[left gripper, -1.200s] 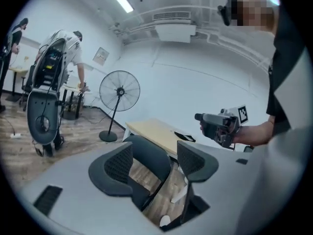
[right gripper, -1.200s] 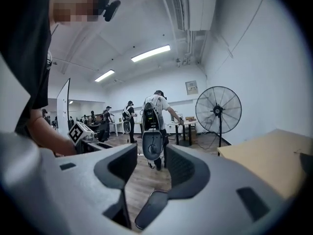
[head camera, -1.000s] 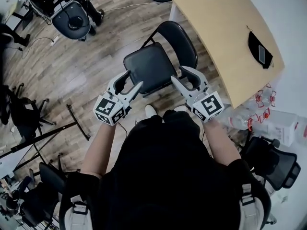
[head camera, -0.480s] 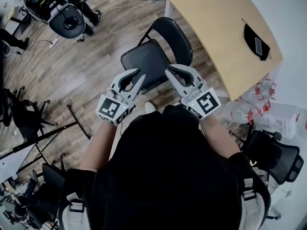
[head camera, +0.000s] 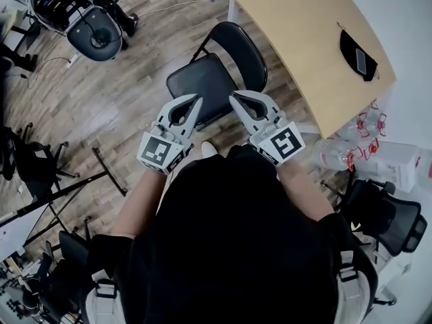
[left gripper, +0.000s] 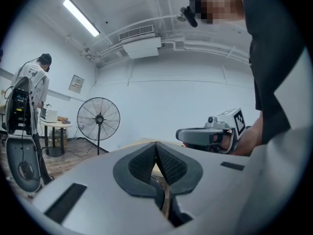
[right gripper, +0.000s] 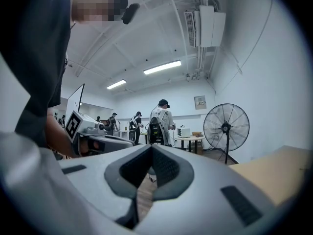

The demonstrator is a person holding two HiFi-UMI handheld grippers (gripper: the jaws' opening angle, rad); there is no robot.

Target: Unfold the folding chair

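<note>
The black folding chair (head camera: 202, 86) stands unfolded on the wooden floor in front of me, with its backrest (head camera: 237, 46) toward the table. My left gripper (head camera: 196, 100) hovers over the seat's near edge. Its jaws have just been closing and are shut with nothing between them (left gripper: 156, 151). My right gripper (head camera: 233, 98) hangs beside it over the seat's near right corner. Its jaws have likewise just been closing and are shut on nothing (right gripper: 151, 153). Neither gripper touches the chair. Each gripper view shows the other gripper level alongside: the right gripper (left gripper: 210, 133) and the left gripper (right gripper: 93, 133).
A light wooden table (head camera: 304, 39) stands right of the chair, with a black pouch (head camera: 358, 49) on it. Water bottles (head camera: 358, 147) and an office chair (head camera: 385, 221) are at the right, more chairs (head camera: 94, 25) at the left. A standing fan (right gripper: 226, 127) and several people (right gripper: 161, 119) are farther off.
Both grippers' jaws have gone from open to shut, with nothing in them. The left gripper has risen and drifted toward the right gripper; the right one has barely moved.
</note>
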